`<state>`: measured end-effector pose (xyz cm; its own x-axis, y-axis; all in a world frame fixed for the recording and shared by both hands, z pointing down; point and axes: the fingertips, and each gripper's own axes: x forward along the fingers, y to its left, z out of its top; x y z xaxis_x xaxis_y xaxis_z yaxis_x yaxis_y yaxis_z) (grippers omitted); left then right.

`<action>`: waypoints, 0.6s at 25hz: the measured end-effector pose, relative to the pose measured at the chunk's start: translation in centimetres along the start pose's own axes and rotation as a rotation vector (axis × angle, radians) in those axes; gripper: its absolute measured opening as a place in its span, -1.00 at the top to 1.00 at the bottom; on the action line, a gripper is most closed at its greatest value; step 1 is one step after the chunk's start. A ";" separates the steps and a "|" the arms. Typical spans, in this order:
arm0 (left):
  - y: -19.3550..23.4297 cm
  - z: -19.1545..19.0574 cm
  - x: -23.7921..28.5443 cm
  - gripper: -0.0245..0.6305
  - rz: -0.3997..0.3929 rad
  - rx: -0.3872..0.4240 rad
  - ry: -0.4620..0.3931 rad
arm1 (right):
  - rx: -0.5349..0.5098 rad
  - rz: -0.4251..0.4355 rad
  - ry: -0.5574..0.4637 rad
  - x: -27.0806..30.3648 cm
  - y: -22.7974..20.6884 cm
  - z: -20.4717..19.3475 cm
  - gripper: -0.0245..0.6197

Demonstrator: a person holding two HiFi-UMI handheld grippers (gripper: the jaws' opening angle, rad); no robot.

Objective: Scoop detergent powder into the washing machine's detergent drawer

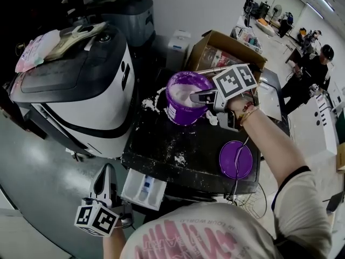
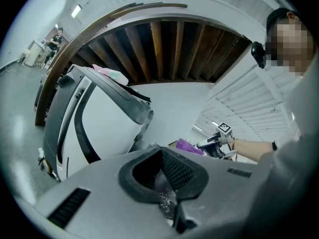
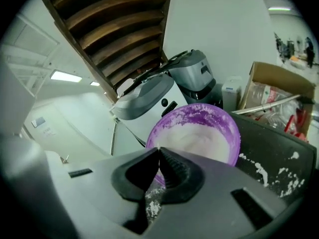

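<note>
A glossy grey floor fills the left side, and a white-and-black machine stands on it with a pink packet lying on its lid. A darker grey machine sits behind it against the white wall.

The left gripper hangs low over the floor. Its fingers are pressed together with nothing between them. Just to its right, the white detergent drawer juts out from the front edge of a black top.

Spilled white powder dots that top. The purple tub stands at the back of it, nearly full of powder. The right gripper reaches over the tub's rim, its fingers shut tight and nothing visible in them.

The purple lid lies flat near the front right corner. A cardboard box is behind the tub. Farther right the hall opens out, with desks and a standing person.

The tub's label and the pink lettering on the wearer's shirt cannot be read.
</note>
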<state>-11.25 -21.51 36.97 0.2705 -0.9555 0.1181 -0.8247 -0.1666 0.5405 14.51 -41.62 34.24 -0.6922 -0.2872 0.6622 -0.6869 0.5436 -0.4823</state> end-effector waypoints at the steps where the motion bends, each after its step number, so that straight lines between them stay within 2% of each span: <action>1: -0.1 0.0 0.0 0.92 -0.001 0.000 0.001 | 0.019 0.000 -0.018 -0.1 0.1 0.1 0.91; 7: -0.4 -0.1 -0.2 0.92 -0.004 -0.001 0.002 | 0.115 -0.024 -0.117 -0.9 -0.1 0.1 0.91; 15: -0.8 0.2 -0.5 0.92 -0.003 0.009 -0.004 | 0.321 0.034 -0.252 -1.7 -1.5 -0.2 0.91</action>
<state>-10.81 -20.94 36.35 0.2709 -0.9560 0.1128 -0.8285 -0.1719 0.5330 16.77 -41.79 33.94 -0.7207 -0.4792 0.5009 -0.6696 0.2940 -0.6821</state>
